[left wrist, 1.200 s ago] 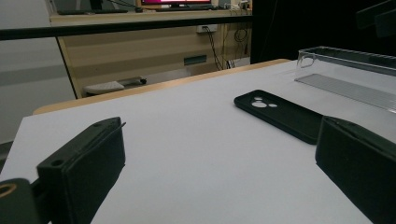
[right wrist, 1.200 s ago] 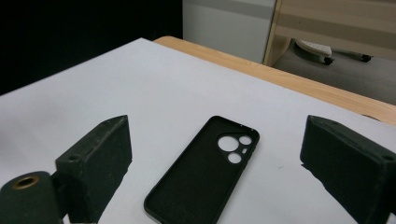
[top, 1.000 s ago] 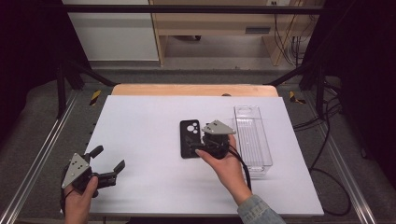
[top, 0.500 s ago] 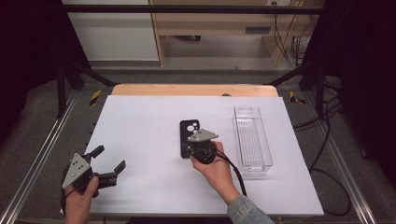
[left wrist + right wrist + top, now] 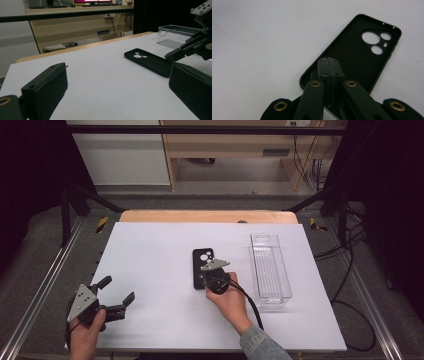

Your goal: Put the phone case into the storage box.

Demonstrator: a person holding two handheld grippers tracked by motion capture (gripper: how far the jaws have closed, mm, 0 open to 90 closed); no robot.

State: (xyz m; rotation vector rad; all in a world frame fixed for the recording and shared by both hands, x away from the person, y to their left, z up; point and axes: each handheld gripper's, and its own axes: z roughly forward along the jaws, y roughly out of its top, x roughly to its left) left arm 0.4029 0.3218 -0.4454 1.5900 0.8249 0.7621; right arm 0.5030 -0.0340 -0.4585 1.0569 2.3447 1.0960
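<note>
Right now I see the phone case (image 5: 201, 267) lying flat near the middle of the white table (image 5: 150, 250), just left of the clear tray (image 5: 270, 270). Case is black, matte, open side up, w/ three round camera cutouts plus a small slot. Long axis runs fwd-back along the table; cutout end points away from me, toward the far edge. My right gripper (image 5: 328, 65) has its jaws pressed together, tips over the near end of the case, inside its rim; whether they touch the case floor I can't tell from this angle. Left gripper (image 5: 116, 295) sits spread wide, nothing between, near the table's front-left corner.
</note>
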